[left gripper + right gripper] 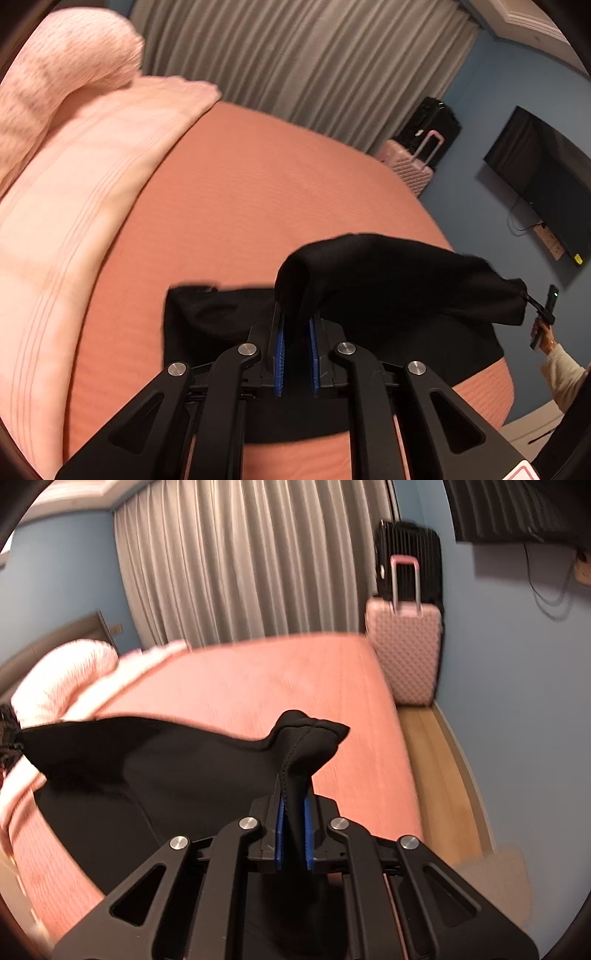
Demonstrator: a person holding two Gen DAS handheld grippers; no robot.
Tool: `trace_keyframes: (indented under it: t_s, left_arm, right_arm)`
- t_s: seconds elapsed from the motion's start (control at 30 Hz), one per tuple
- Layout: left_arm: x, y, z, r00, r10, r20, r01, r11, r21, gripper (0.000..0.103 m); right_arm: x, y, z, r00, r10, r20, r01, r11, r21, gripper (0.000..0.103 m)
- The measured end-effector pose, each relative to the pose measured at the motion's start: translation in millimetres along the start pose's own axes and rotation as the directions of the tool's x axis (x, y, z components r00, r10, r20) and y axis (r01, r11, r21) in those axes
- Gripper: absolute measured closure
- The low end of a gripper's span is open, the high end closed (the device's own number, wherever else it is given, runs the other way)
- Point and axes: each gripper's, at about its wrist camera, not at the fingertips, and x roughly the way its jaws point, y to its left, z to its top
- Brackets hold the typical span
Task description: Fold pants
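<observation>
The black pants [388,280] hang stretched between my two grippers above the salmon bed [258,192]. My left gripper [297,332] is shut on one end of the pants' edge, the cloth bunched between its blue pads. My right gripper [293,812] is shut on the other end, a stitched fold [310,738] sticking up past its fingertips. In the right wrist view the pants [147,771] sag to the left and drape on the bed [258,686]. The right gripper also shows far right in the left wrist view [543,306], held by a hand.
A pink blanket and pillow [66,155] lie along the bed's left side. Grey curtains [240,561] hang behind. A pink suitcase [404,650] and a black one [410,561] stand by the blue wall. A TV [546,177] hangs on the wall. Wood floor [439,768] runs along the bed's right edge.
</observation>
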Motion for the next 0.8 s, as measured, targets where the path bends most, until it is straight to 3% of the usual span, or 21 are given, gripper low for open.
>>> trace_keyframes:
  t_s: [0.1, 0.17, 0.23, 0.33, 0.4, 0.5, 0.57, 0.63, 0.7, 0.73, 0.77, 0.8]
  left_arm:
    - [1, 28, -35, 0.999, 0.034, -0.02, -0.035, 0.998, -0.057, 0.091]
    - [3, 35, -49, 0.998, 0.053, -0.03, -0.055, 0.996, -0.073, 0.091]
    - [12, 37, -61, 0.995, 0.062, -0.077, -0.068, 0.995, -0.071, 0.09]
    - [23, 43, -78, 0.977, 0.148, -0.152, -0.155, 0.987, -0.034, 0.091]
    - [18, 48, -87, 0.961, 0.219, -0.169, -0.226, 0.974, -0.024, 0.091]
    - [-14, 65, -96, 0.944, 0.291, -0.154, -0.304, 0.951, -0.063, 0.091]
    - [-39, 70, -98, 0.926, 0.35, -0.139, -0.363, 0.928, -0.082, 0.092]
    - [-60, 59, -89, 0.923, 0.37, -0.106, -0.38, 0.921, -0.09, 0.093]
    - [-62, 34, -75, 0.929, 0.362, -0.08, -0.366, 0.93, -0.042, 0.093]
    - [-55, 12, -64, 0.926, 0.37, -0.075, -0.37, 0.929, 0.025, 0.093]
    - [-44, -15, -54, 0.928, 0.367, -0.063, -0.36, 0.928, 0.099, 0.087]
    - [-30, -40, -46, 0.921, 0.384, -0.059, -0.371, 0.915, 0.158, 0.087]
  right_arm:
    - [2, -12, -33, 0.998, -0.034, -0.059, 0.036, 0.999, 0.037, 0.096]
    - [5, -13, -48, 0.997, -0.005, -0.072, 0.01, 0.998, 0.058, 0.095]
    - [14, -11, -59, 0.993, -0.021, -0.114, 0.028, 0.998, 0.056, 0.09]
    - [16, -18, -69, 0.991, -0.043, -0.128, 0.057, 0.993, 0.105, 0.085]
    - [2, -23, -75, 0.993, -0.066, -0.102, 0.081, 0.986, 0.145, 0.068]
    - [-31, -32, -85, 0.992, -0.109, -0.059, 0.119, 0.972, 0.204, 0.063]
    - [-60, -38, -95, 0.983, -0.179, -0.042, 0.184, 0.952, 0.243, 0.061]
    - [-82, -32, -92, 0.981, -0.193, -0.026, 0.193, 0.943, 0.27, 0.06]
    - [-90, -13, -75, 0.995, -0.1, 0.001, 0.096, 0.966, 0.241, 0.06]
    - [-85, -9, -70, 0.998, -0.05, -0.026, 0.055, 0.966, 0.252, 0.054]
    - [-73, -2, -64, 0.997, -0.008, -0.079, 0.029, 0.964, 0.263, 0.04]
    - [-53, 4, -55, 0.989, 0.004, -0.148, 0.034, 0.967, 0.252, 0.039]
